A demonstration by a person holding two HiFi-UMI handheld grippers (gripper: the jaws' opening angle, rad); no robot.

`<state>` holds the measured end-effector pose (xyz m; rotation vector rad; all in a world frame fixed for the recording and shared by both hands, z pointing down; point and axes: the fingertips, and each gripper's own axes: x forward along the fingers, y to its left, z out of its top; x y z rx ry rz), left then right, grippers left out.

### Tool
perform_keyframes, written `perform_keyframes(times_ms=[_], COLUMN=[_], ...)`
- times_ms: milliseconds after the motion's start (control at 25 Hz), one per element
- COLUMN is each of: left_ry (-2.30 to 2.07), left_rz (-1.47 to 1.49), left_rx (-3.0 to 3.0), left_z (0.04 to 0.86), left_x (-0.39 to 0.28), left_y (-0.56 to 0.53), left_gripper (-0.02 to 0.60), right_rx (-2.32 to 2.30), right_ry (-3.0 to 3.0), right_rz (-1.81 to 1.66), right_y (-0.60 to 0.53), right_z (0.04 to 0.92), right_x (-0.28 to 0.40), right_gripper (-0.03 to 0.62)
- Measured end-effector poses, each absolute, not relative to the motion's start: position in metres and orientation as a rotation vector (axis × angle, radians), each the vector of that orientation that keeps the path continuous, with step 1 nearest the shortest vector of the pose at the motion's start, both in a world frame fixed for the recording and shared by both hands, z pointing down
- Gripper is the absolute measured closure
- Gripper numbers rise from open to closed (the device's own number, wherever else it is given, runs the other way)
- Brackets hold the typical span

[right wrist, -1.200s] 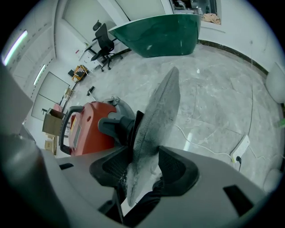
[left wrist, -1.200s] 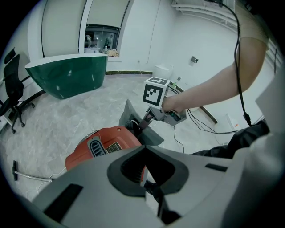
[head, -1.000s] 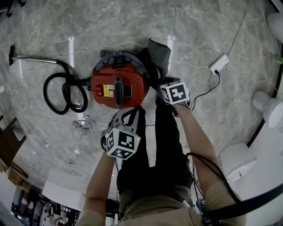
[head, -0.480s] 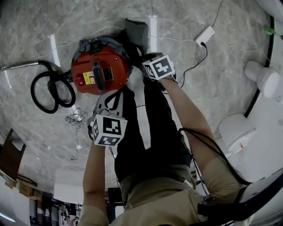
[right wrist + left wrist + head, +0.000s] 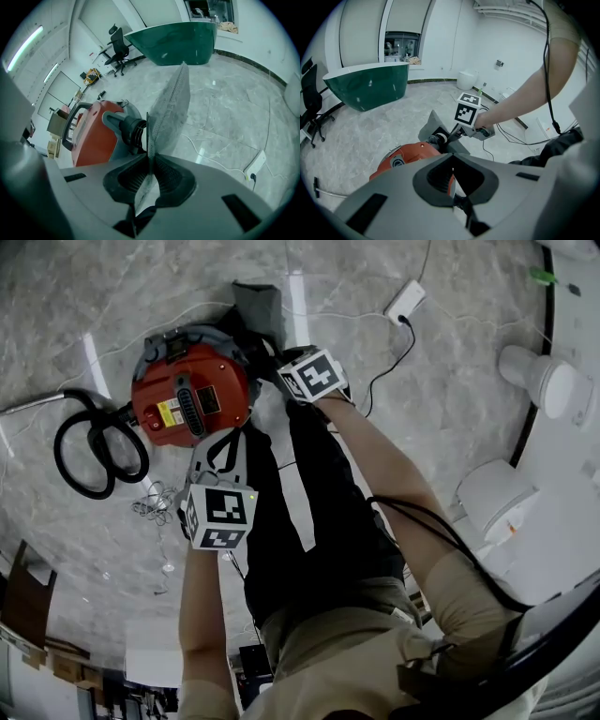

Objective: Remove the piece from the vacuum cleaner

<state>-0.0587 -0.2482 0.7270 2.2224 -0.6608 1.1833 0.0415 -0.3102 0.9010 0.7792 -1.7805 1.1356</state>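
The red vacuum cleaner (image 5: 187, 404) stands on the marble floor, its grey cloth bag (image 5: 258, 306) sticking out behind it. In the right gripper view the bag (image 5: 171, 108) hangs from the vacuum's black outlet port (image 5: 126, 127). My right gripper (image 5: 149, 161) is shut on the bag's edge; its jaws have just been closing, with the fabric between them. From the head view that gripper (image 5: 279, 357) sits at the vacuum's right rear. My left gripper (image 5: 217, 442) hovers just in front of the vacuum (image 5: 410, 157), shut and holding nothing.
A black hose (image 5: 89, 451) coils left of the vacuum, with a cord tangle (image 5: 150, 502) near it. A white power strip (image 5: 405, 304) and its cable lie to the right. White fixtures (image 5: 553, 381) line the right side. A green tub (image 5: 365, 86) stands farther off.
The head view has swung, so the vacuum now sits higher and further left in the picture. Both grippers keep their places beside the vacuum, the right one at the bag.
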Motion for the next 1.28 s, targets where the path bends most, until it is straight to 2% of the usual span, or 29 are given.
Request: perform_keyframes(times_ms=[360, 600, 680, 840, 1000, 1280], left_ry=[-0.684, -0.675, -0.672, -0.683, -0.69, -0.676], left_rz=[1.164, 1.147, 1.15, 1.143, 1.137, 1.135], left_rx=[2.195, 2.183, 2.18, 2.17, 2.156, 2.148], left_z=[0.731, 0.734, 0.735, 0.735, 0.74, 0.741], left_x=[-0.066, -0.068, -0.068, -0.069, -0.064, -0.051], left_y=[-0.236, -0.232, -0.231, -0.232, -0.236, -0.242], left_gripper=[0.586, 0.586, 0.586, 0.586, 0.586, 0.586], right_rx=[0.817, 0.824, 0.769, 0.66, 0.658, 0.684], right_ry=[-1.818, -1.798, -1.809, -1.819, -1.851, -1.905], right_rz=[1.279, 1.599, 1.505, 1.072, 0.865, 0.896], right_y=[-0.311, -0.31, -0.31, -0.307, -0.305, -0.303], right_z=[0.896, 0.897, 0.897, 0.897, 0.901, 0.904], right_x=[0.051, 0.049, 0.049, 0.051, 0.052, 0.056], right_gripper=[0.551, 0.549, 0.549, 0.549, 0.551, 0.551])
